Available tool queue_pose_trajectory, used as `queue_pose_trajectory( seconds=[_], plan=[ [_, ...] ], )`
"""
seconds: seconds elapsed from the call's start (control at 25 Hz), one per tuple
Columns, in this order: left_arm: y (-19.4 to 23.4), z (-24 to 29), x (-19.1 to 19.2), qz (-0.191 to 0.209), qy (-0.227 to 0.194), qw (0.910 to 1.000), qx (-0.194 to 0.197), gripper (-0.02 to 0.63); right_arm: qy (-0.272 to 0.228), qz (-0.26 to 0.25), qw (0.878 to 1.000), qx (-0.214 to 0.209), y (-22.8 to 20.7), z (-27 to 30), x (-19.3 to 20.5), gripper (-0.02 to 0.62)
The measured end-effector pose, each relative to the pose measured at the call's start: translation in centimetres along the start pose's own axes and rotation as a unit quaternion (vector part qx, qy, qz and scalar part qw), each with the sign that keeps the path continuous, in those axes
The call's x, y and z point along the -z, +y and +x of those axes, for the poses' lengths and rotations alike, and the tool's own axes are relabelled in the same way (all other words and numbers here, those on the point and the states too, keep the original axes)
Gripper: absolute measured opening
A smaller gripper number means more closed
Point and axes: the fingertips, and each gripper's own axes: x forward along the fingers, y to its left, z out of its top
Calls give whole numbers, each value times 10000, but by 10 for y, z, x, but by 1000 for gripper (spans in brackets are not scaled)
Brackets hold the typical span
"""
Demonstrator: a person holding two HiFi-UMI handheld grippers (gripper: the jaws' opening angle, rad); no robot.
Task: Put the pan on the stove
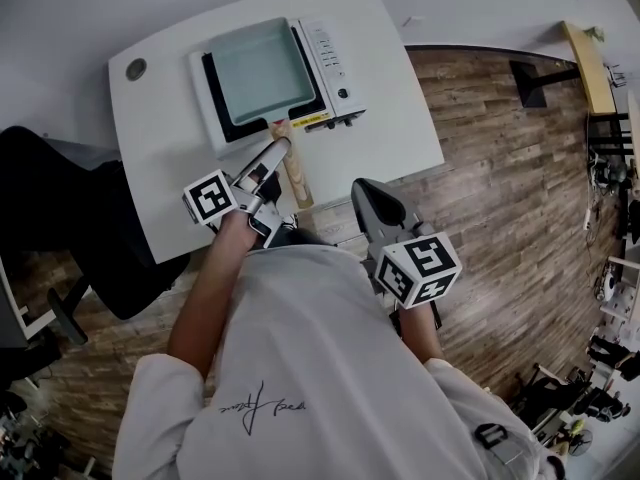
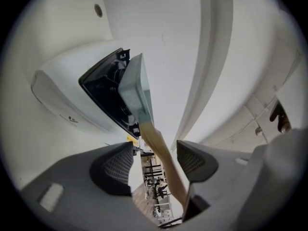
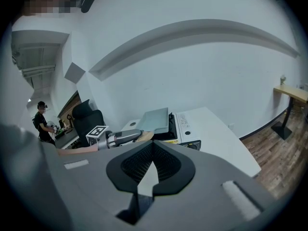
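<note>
Pale grey-blue square pan (image 1: 262,68) sits on stove (image 1: 335,53), mid-surface (image 1: 400,128). Wooden handle (image 1: 296,173) points to 6 o'clock, between the spread left tongs (image 1: 278,151), unpinched. Right tongs (image 3: 153,147) pressed together, empty.

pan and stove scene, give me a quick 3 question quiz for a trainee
1. True or false: the pan already sits on the stove.
2. What lies between the jaws of the left gripper?
A) the pan's wooden handle
B) a spoon
C) nothing
3. Fill in: the jaws of the right gripper are ____, with nothing between them.

Key: 1 true; 2 A; 3 shut
</note>
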Motion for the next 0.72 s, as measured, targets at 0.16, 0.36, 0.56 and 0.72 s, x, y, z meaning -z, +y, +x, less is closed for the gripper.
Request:
queue_pose_trajectory(
  seconds=[0.16, 0.36, 0.56, 0.72],
  plan=[
    [-5, -14, -10, 333, -83, 9994, -62, 307, -7, -15, 10000, -38, 2, 1, 0, -4],
    [-14, -31, -23, 1010, -182, 9942, -330, 307, -73, -44, 9999, -114, 4, 3, -4, -3],
    [-33, -43, -34, 1695, -265, 9841, -465, 288, -166, -81, 9998, -90, 1, 3, -12, -3],
    [-55, -55, -38, 2170, -367, 9744, -462, 238, -245, -105, 9996, -15, -6, 0, -19, -3]
  ],
)
